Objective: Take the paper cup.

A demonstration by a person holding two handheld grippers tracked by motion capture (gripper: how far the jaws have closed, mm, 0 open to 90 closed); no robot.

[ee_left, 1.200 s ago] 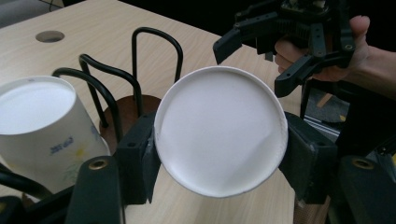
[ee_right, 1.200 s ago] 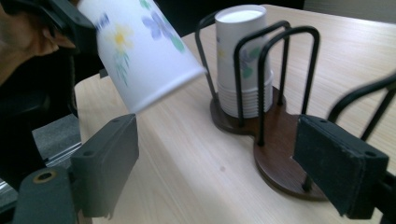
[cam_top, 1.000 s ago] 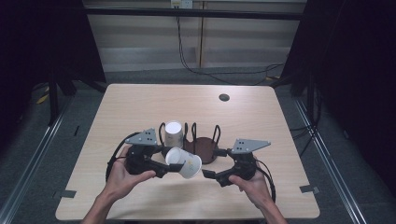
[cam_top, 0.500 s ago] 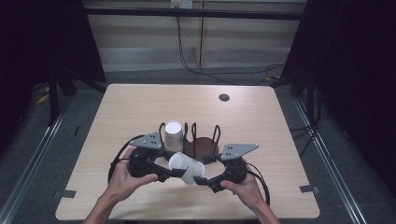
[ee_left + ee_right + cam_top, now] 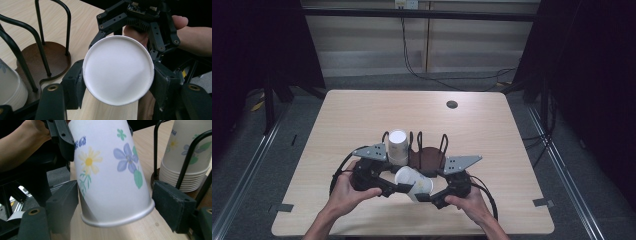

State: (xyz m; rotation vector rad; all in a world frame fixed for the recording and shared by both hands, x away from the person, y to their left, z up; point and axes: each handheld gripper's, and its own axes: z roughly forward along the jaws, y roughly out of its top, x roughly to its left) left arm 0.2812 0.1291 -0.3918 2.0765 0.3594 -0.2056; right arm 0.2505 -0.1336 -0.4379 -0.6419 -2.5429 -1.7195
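A white paper cup [image 5: 414,182] printed with flowers lies tilted between both grippers, just above the table's front. My left gripper [image 5: 399,189] is shut on its narrow base end, and the cup's bottom [image 5: 117,72] faces that gripper's camera. My right gripper [image 5: 117,205] has just been closing, with the cup's rim end [image 5: 110,170] between its jaws. Its left pad sits at the cup wall, while a small gap remains at the right pad [image 5: 172,202]. Behind them stands a brown cup holder [image 5: 429,156] with black wire loops, with a stack of the same cups [image 5: 398,146] in its left bay.
A small dark round disc [image 5: 452,104] lies at the table's far right. Cables trail from both grippers over the table's front edge [image 5: 412,232]. The holder's wire loops [image 5: 42,37] stand close behind the held cup.
My right gripper has moved left up to the cup and its jaws have narrowed around the rim end. The left gripper keeps holding the cup in nearly the same place.
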